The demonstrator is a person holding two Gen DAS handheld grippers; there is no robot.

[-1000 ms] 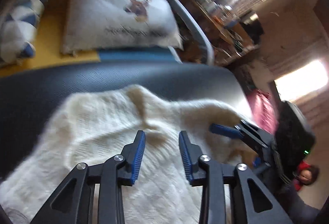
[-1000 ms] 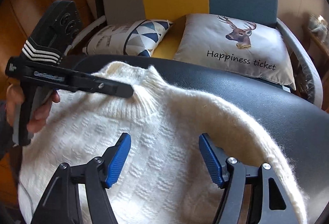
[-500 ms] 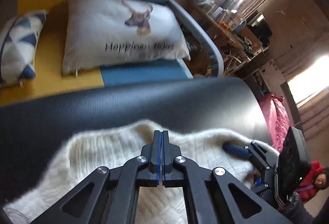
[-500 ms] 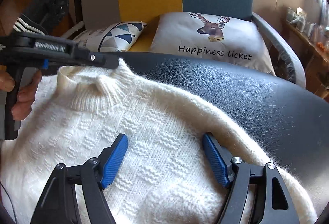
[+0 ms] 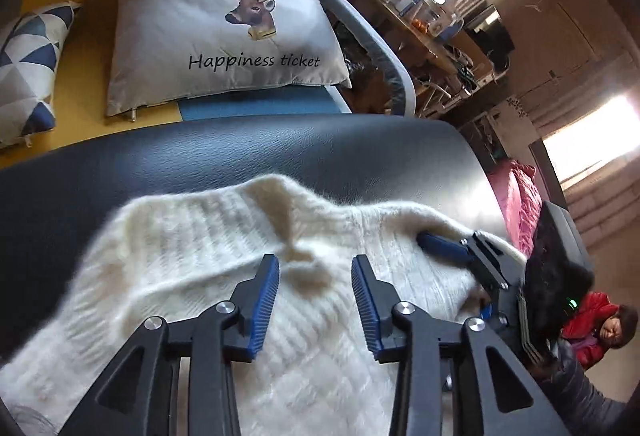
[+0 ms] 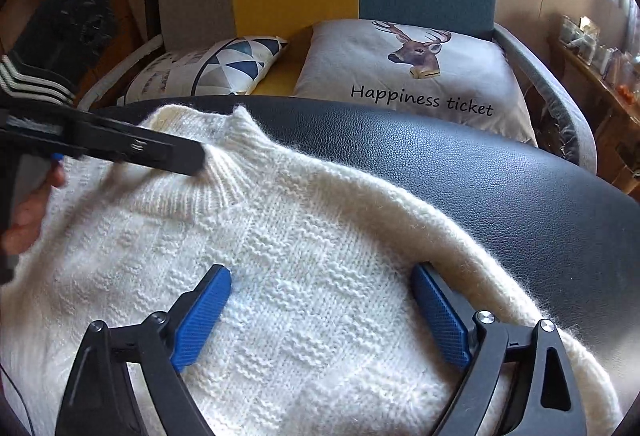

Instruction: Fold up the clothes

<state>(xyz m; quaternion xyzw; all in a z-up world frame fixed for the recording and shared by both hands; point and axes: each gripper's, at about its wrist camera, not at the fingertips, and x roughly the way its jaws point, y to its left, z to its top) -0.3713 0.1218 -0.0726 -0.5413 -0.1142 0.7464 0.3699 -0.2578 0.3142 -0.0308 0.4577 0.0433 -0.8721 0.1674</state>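
A cream knitted sweater [image 5: 180,236] lies spread on a black leather surface [image 5: 280,152], collar toward the sofa. My left gripper [image 5: 314,276] hovers open just above the knit near the ribbed collar [image 6: 224,176], nothing between its blue pads. In the right wrist view the sweater [image 6: 320,236] fills the foreground. My right gripper [image 6: 320,276] is spread wide open, both pads resting on the fabric by the right shoulder. The left gripper [image 6: 196,160] reaches in from the left, held by a hand [image 6: 28,212]. One blue finger of the right gripper [image 5: 444,248] shows at the sweater's right edge.
Behind the leather surface [image 6: 480,176] stands a yellow and teal sofa with a deer pillow [image 6: 412,76] and a triangle-patterned pillow [image 6: 212,68]. A cluttered shelf [image 5: 420,20] lines the right wall. A person in red [image 5: 600,320] sits low at the right.
My left gripper was shut over the collar half a second ago and now stands open again. The right gripper stayed open, sitting a little further onto the sweater.
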